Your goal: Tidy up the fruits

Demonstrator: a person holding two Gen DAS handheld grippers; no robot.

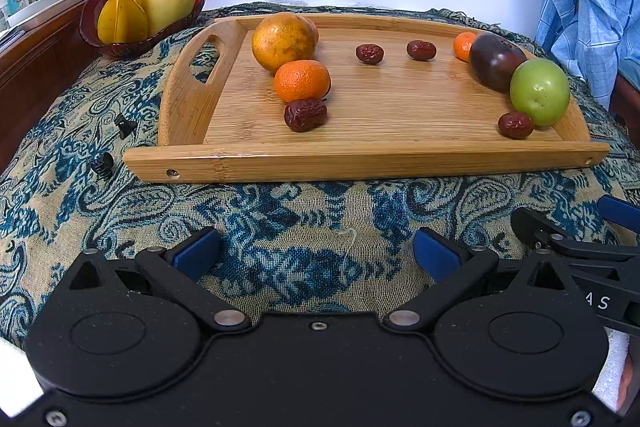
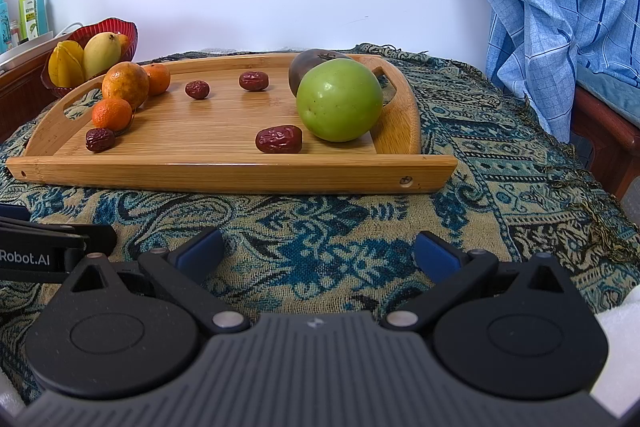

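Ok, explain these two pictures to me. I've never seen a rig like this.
A person holds two hand-held grippers, each with a camera looking along its fingers. One picture comes from the left gripper, the other from the right gripper. Both are open and hold nothing, above a patterned cloth. Ahead lies a wooden tray with oranges, red dates, a green fruit and a dark fruit. Behind it at the left, a red bowl holds yellow fruit.
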